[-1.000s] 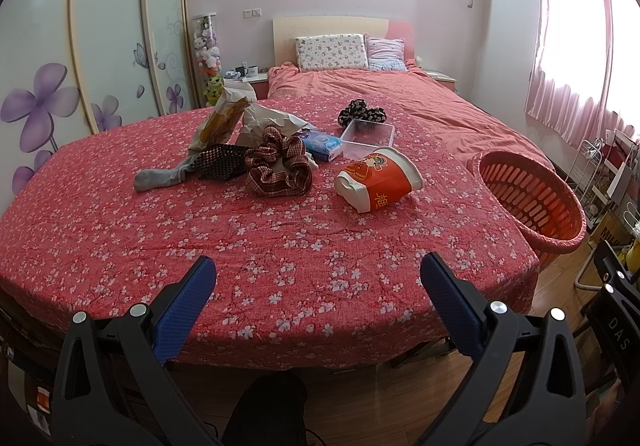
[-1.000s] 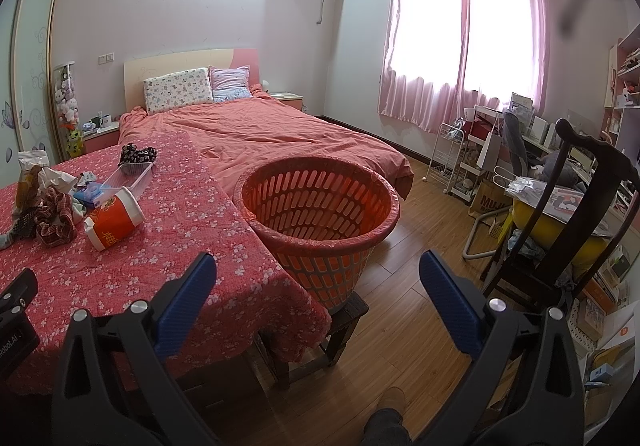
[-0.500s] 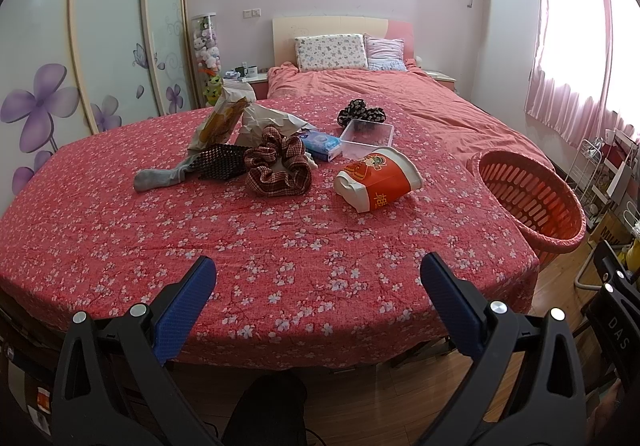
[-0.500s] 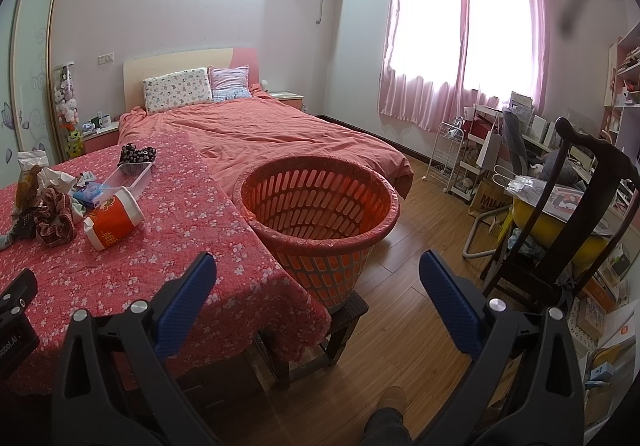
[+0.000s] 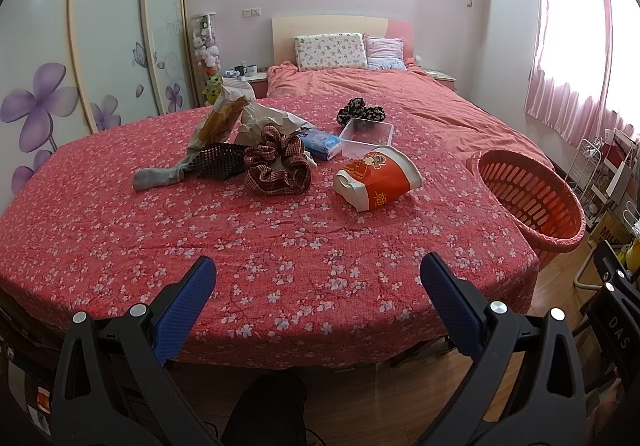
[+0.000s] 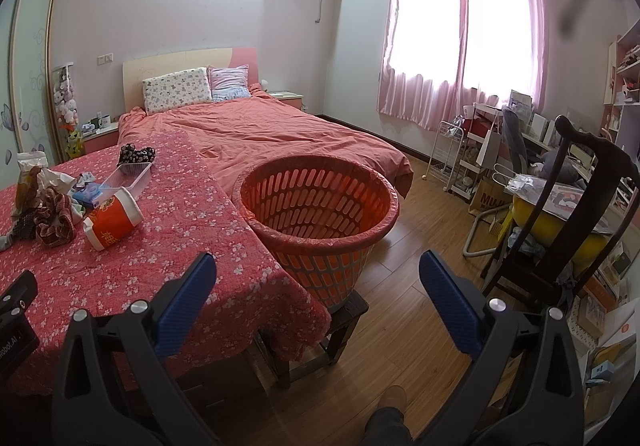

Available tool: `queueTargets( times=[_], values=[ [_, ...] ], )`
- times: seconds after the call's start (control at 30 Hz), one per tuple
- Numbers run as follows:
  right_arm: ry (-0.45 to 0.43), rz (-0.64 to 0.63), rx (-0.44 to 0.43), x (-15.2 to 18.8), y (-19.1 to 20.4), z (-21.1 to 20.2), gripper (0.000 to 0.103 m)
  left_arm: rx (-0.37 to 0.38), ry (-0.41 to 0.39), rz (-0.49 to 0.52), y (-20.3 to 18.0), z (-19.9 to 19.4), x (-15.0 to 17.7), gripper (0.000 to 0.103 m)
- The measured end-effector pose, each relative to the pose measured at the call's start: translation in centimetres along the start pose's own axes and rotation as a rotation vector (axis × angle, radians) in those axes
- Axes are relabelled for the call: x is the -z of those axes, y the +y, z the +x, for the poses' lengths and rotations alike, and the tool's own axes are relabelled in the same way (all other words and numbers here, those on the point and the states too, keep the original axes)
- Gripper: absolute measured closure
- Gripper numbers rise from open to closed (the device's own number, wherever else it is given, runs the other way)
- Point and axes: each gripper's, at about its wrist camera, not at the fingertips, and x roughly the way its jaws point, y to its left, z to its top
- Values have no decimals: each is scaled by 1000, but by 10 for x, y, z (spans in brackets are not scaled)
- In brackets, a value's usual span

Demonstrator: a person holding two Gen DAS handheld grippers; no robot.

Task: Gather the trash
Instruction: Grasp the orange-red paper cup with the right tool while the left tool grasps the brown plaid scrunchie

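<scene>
Nothing has moved since the earlier frames: both the left gripper (image 5: 318, 274) and right gripper (image 6: 318, 274) hover spread wide and empty. At frame centre on the worktop (image 5: 120, 230), a tipped red-and-white paper cup (image 5: 376, 177) with Chinese characters lies beside a plaid scrunchie (image 5: 277, 166). Right of it stands the orange basket (image 6: 320, 206); "DAS" shows at the left view's lower right.

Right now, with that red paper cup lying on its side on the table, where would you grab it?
Grip the cup across its middle, coming down from above with the open left gripper. It lies tipped over, mouth toward the basket, so its rounded side faces up and clear, apart from the scrunchie. Squeeze gently; paper probably crushes.
</scene>
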Motion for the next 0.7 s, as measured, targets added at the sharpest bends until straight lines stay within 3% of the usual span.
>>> queueTargets(
  times=[0.2, 0.37, 0.5, 0.7],
  values=[
    [2, 4, -7, -1, 0, 0, 4, 2, 4, -1, 0, 0, 0, 2],
    [-2, 6, -60, 0, 3, 2, 4, -5, 7, -14, 4, 0, 2, 2],
    [7, 0, -122, -6, 18, 7, 4, -27, 10, -44, 19, 10, 2, 2],
    [31, -34, -265, -19, 72, 17, 4, -56, 21, -112, 61, 24, -4, 2]
  ],
)
